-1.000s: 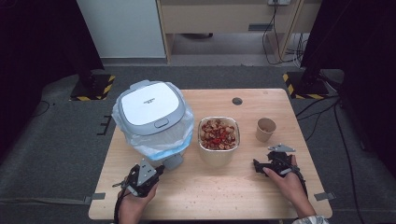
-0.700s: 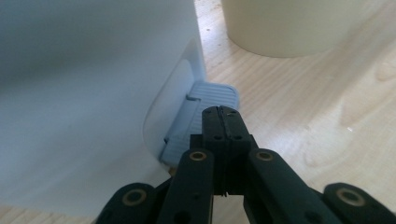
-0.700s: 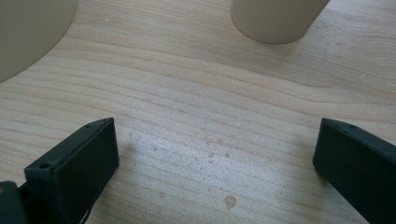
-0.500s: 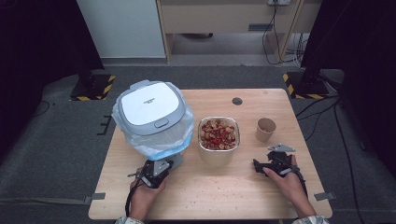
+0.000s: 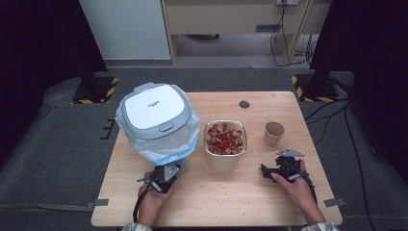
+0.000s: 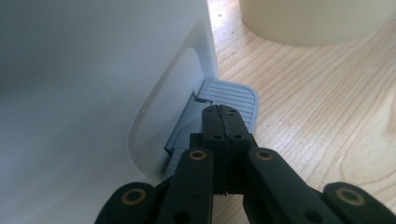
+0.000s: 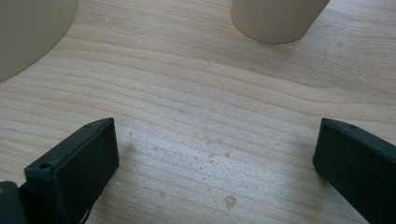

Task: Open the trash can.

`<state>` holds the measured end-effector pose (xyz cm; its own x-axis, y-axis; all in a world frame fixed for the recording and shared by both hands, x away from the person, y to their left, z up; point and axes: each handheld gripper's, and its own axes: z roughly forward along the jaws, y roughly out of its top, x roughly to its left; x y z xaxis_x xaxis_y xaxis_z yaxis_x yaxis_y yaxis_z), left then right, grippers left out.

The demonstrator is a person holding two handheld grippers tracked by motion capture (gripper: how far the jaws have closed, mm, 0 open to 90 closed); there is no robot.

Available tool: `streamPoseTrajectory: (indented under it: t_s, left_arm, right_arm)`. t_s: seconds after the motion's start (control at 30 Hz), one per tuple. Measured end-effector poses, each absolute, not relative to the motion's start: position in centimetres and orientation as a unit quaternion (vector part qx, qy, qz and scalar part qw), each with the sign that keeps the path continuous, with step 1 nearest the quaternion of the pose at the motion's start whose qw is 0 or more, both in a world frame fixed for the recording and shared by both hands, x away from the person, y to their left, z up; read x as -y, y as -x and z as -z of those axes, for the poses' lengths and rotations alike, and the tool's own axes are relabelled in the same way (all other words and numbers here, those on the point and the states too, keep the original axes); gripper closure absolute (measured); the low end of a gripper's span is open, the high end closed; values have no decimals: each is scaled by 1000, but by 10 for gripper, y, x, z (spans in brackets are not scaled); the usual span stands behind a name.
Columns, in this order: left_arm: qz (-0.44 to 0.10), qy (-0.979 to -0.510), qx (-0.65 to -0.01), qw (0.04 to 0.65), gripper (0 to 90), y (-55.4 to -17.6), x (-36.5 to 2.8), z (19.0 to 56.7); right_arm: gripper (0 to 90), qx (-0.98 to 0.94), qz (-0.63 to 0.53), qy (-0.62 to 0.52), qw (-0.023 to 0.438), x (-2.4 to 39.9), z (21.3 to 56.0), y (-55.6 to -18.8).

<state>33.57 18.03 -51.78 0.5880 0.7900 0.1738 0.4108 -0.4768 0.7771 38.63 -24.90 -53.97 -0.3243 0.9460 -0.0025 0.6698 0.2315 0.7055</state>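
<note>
Since the earlier frame the left tool (image 5: 166,174) has slid in from the surface's near left toward the foot of the bin (image 5: 158,121) — its jaws are pressed together with nothing between them, tips just over the ribbed grey pedal (image 6: 231,95) at the bin's base. To that tool's right stands the food container (image 5: 225,144); the right tool (image 5: 281,169) rests on the wooden surface (image 5: 240,202) with jaws spread wide and empty — the paper cup (image 5: 274,133) just ahead of it.

Open wood (image 5: 240,197) in front; bin (image 5: 156,120) blocks left, bowl (image 5: 225,144) centre.
</note>
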Motion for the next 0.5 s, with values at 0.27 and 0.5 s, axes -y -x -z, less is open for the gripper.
streamPoseTrajectory:
  t_s: [0.27, 0.5]
  left_arm:
    - [-270, -830, -361, 329, 899, -337, -176, 523]
    - [-266, -830, -365, 327, 898, -338, -176, 525]
  right_arm:
    - [7, -752, -310, -537, 223, 249, 540, -386]
    - [7, -752, -310, -537, 223, 249, 540, -386]
